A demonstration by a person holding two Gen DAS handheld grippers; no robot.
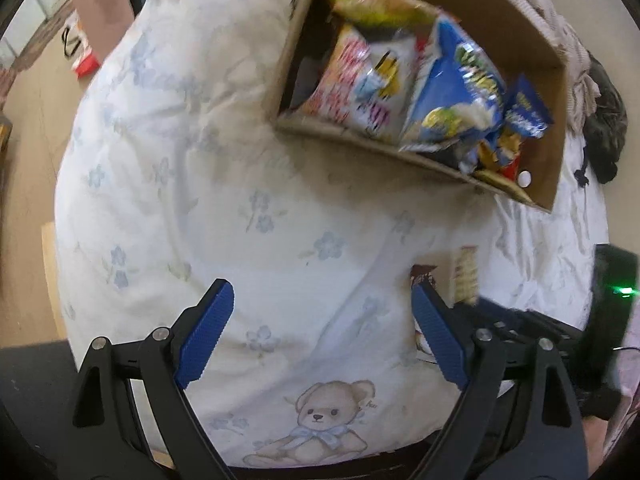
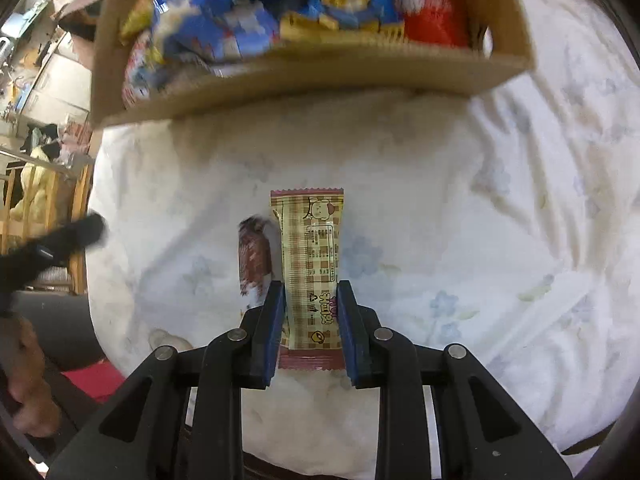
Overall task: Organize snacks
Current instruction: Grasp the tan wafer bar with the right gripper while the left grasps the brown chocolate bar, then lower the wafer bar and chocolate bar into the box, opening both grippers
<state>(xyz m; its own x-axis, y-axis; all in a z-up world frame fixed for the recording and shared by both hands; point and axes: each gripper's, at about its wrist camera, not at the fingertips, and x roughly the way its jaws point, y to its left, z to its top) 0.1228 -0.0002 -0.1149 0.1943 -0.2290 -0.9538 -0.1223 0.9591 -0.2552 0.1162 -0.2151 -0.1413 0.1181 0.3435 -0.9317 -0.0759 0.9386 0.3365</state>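
Crinkly beige plaid snack bar wrapper (image 2: 312, 272), probably light, slippery and crushable, clamped near its lower end between right gripper (image 2: 312, 320) fingers; left gripper (image 1: 322, 332) fingers spread wide, empty.

We see our left gripper (image 1: 322, 312) spread wide over the floral quilt (image 1: 192, 152), snack-filled cardboard box (image 1: 558, 120) ahead, brown wrapper (image 1: 423, 272) beside its right finger.
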